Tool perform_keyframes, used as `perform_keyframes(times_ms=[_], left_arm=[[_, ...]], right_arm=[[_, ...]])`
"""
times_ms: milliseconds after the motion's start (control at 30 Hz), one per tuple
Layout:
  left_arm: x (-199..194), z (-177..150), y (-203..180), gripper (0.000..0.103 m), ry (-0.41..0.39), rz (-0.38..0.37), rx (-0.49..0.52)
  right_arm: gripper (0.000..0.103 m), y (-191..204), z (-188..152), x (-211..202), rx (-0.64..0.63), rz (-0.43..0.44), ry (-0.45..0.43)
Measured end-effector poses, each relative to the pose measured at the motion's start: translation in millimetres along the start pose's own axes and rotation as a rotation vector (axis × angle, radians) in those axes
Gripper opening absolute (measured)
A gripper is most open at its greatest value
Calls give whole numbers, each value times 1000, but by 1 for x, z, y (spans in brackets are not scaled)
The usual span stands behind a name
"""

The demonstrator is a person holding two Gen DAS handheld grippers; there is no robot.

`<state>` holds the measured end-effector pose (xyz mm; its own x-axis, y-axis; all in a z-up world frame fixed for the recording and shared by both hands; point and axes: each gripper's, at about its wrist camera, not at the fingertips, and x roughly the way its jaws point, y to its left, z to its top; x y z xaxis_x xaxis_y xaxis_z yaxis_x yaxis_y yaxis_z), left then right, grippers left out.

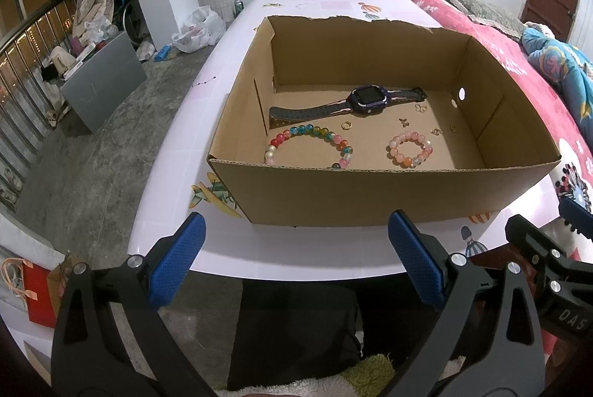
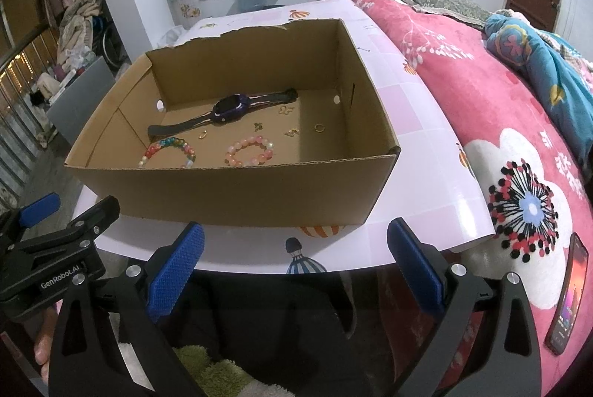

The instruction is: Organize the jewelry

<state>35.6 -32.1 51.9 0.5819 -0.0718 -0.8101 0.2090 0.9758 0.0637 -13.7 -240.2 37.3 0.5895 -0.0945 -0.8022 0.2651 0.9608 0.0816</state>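
Two blue-padded grippers, left gripper [image 1: 296, 261] and right gripper [image 2: 295, 265], hang wide open, empty, before the brown cardboard box [image 1: 389, 197] holding beaded bracelets; tiny gold rings [image 1: 345, 125] could slip the pads.

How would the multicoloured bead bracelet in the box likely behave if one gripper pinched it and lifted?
The multicoloured bead bracelet is a loop of separate round beads, so it would probably sag from the pinch rather than hold its ring shape. The beads look glossy, so they may slip on the pads. It lies against the cardboard box near wall, which crowds the approach.
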Motion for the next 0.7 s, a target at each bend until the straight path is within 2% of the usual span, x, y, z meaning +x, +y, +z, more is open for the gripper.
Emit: perform_keyframes(times_ms=[700], left_arm=[[0, 0, 0, 95, 0, 0, -1]], right_arm=[[96, 0, 0, 2, 1, 2, 5]])
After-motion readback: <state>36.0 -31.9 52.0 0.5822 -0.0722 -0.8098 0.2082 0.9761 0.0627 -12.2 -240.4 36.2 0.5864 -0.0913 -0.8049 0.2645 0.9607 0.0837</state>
